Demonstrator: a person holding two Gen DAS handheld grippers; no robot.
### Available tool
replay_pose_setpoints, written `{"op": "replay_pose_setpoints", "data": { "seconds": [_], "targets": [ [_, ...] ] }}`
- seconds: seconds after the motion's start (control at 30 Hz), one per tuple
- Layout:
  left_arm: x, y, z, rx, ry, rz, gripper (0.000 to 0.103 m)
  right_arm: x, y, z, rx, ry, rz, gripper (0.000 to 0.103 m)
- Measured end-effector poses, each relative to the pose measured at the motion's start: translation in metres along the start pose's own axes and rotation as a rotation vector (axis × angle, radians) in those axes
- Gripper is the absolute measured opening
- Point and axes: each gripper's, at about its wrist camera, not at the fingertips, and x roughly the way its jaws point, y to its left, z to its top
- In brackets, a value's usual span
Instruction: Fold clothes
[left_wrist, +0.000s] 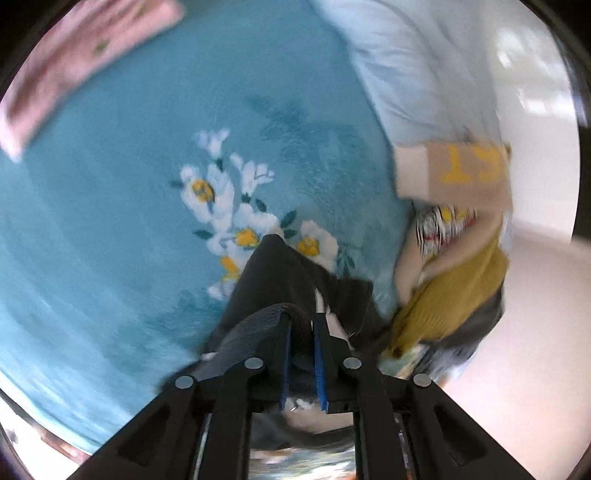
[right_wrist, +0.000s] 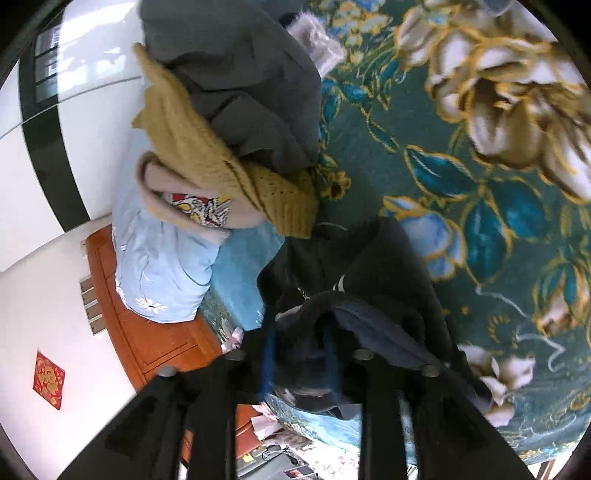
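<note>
The left gripper (left_wrist: 302, 317) stands narrowly parted around a fold of the black garment (left_wrist: 273, 280) on the blue floral bed (left_wrist: 110, 221), while the blurred right gripper (right_wrist: 299, 332), somewhat parted, straddles the same cloth.

The soft blue bed blanket (left_wrist: 110, 240) carries white flowers with yellow centres and dark teal leaves. A pink folded cloth (left_wrist: 74, 59) shows small green marks. The dark green floral bedspread (right_wrist: 388, 166) has cream blooms edged in gold, with blue leaves. A mustard-yellow knitted sweater (right_wrist: 207, 155) lies under a plain dark grey garment (right_wrist: 240, 74). The beige top (right_wrist: 199, 210) bears a red, yellow and black print. The black garment (right_wrist: 369, 258) is plain.
</note>
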Motion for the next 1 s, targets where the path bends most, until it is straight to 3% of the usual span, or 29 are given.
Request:
{"op": "replay_pose_setpoints", "data": {
  "seconds": [0.07,0.13,0.2,0.33,0.43,0.53,0.67,0.8,0.9,0.93,1.0],
  "targets": [
    [0.002,0.011,0.004,-0.102,0.01,-0.128,0.034,0.0,0.002,0.006,-0.001,-0.004,0.024,0.043],
    [-0.001,0.013,0.006,-0.122,0.007,-0.215,0.041,-0.003,0.003,0.011,-0.004,-0.019,0.056,0.044],
    [-0.009,0.007,0.008,-0.067,-0.016,-0.223,0.044,-0.011,0.006,0.011,-0.025,-0.056,0.052,0.044],
    [-0.024,-0.002,0.006,0.13,-0.094,-0.108,0.053,-0.019,0.008,0.003,-0.116,-0.12,-0.106,0.044],
    [-0.013,0.007,0.006,0.229,-0.077,-0.003,0.056,-0.01,0.004,-0.008,-0.169,-0.118,-0.22,0.044],
    [0.012,0.008,0.004,0.37,-0.039,0.2,0.056,0.009,0.002,-0.013,-0.233,-0.096,-0.309,0.045],
    [0.04,0.008,0.005,0.422,0.013,0.215,0.058,0.035,-0.004,-0.007,-0.268,-0.112,-0.401,0.047],
    [0.057,0.0,0.006,0.455,0.0,0.215,0.059,0.051,-0.007,0.0,-0.267,-0.15,-0.407,0.055],
    [0.064,-0.005,0.006,0.478,0.002,0.248,0.056,0.055,-0.002,-0.002,-0.295,-0.161,-0.434,0.055],
    [0.064,-0.007,0.005,0.491,-0.004,0.267,0.04,0.055,0.0,-0.004,-0.307,-0.165,-0.444,0.054],
    [0.061,-0.012,-0.001,0.52,-0.026,0.303,0.016,0.054,0.005,-0.007,-0.333,-0.171,-0.464,0.036]
  ]
}}
